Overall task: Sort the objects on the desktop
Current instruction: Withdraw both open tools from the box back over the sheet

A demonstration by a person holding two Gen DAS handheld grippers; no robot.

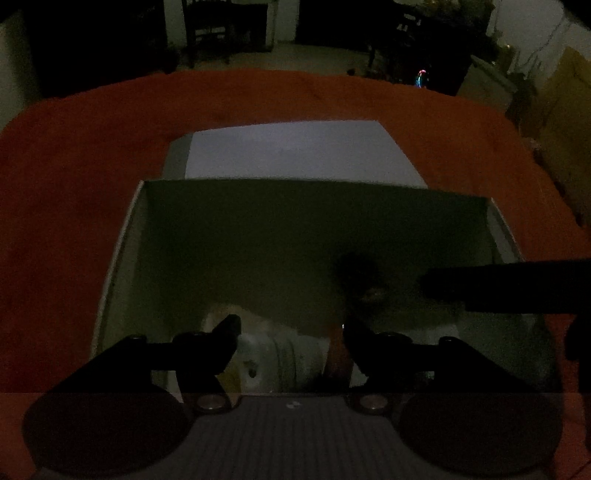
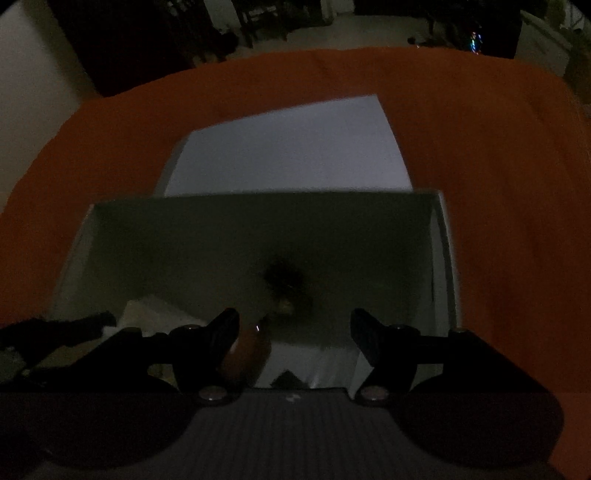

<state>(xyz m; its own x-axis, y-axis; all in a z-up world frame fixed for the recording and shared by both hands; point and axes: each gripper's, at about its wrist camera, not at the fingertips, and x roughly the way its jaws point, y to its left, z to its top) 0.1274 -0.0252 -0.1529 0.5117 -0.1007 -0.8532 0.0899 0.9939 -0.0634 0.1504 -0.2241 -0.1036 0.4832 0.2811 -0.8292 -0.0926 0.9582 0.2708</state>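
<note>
The scene is very dim. An open white box (image 1: pixel 122 236) sits on an orange cloth (image 1: pixel 74 166); it also shows in the right wrist view (image 2: pixel 441 236). My left gripper (image 1: pixel 290 325) is open, held over the box's near end above pale objects (image 1: pixel 280 354). My right gripper (image 2: pixel 294 323) is open over the box, with a brown rounded object (image 2: pixel 247 350) by its left finger. A small dark object (image 1: pixel 360 275) lies on the box floor, also seen in the right wrist view (image 2: pixel 286 284). The right gripper's finger (image 1: pixel 498 284) reaches in from the right in the left wrist view.
A white flat lid or sheet (image 1: pixel 295 151) lies beyond the box on the cloth, also in the right wrist view (image 2: pixel 288 147). Dark furniture (image 1: pixel 210 29) and coloured lights (image 1: pixel 421 79) stand past the table's far edge.
</note>
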